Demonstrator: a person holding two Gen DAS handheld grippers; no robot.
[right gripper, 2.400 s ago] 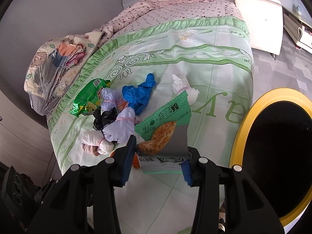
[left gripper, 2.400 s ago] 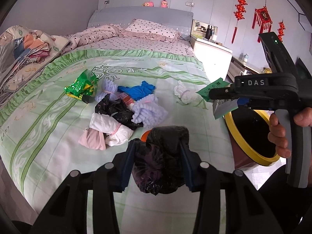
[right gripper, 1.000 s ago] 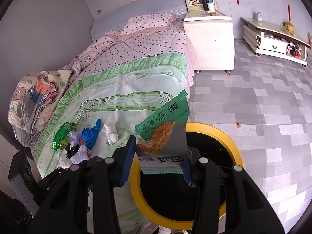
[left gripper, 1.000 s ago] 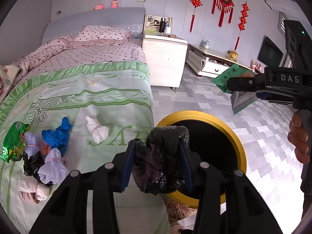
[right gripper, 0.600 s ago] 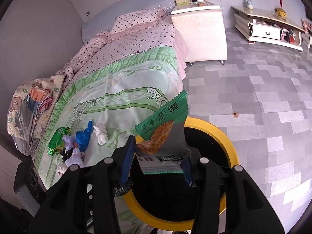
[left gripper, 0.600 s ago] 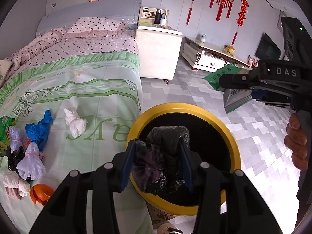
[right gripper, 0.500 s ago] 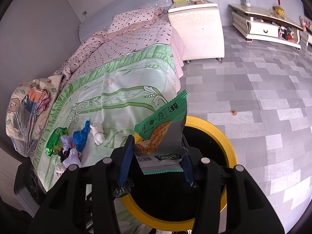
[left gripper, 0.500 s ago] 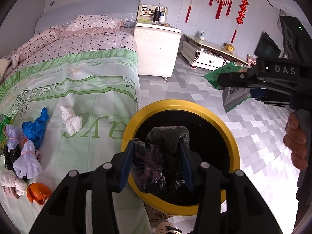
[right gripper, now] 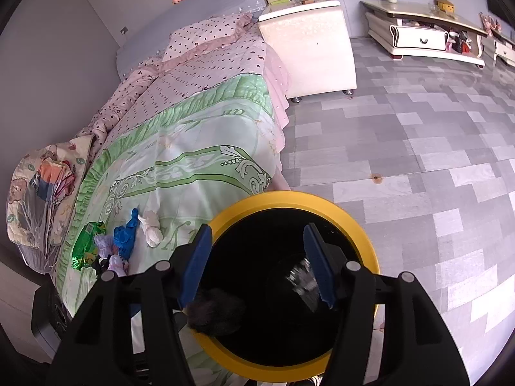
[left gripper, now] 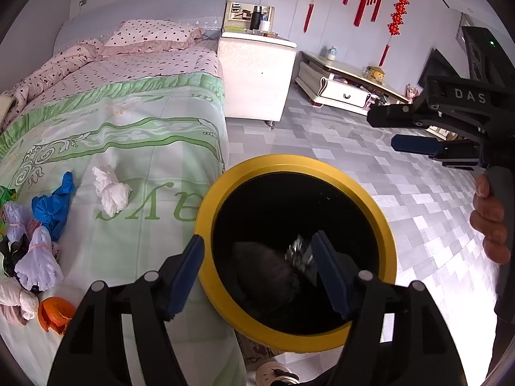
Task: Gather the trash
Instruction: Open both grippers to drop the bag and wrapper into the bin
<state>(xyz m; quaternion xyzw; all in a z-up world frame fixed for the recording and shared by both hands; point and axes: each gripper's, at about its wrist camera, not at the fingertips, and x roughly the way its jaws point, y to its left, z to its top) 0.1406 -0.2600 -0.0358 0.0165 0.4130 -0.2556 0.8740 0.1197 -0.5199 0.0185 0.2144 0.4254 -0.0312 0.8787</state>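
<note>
Left gripper (left gripper: pixel 257 270): jaws spread, empty, over the yellow-rimmed bin (left gripper: pixel 383 225). Right gripper (right gripper: pixel 257 260): likewise spread and empty above the same bin. Bin contents: a dark bag (left gripper: pixel 267 276) and a crumpled wrapper (left gripper: pixel 297 254). Remaining trash (left gripper: pixel 42 225) lies on the bed (left gripper: pixel 145 122), left of both grippers; we judge our left gripper nearer. White wad (left gripper: pixel 111 189) closest to the bin.
</note>
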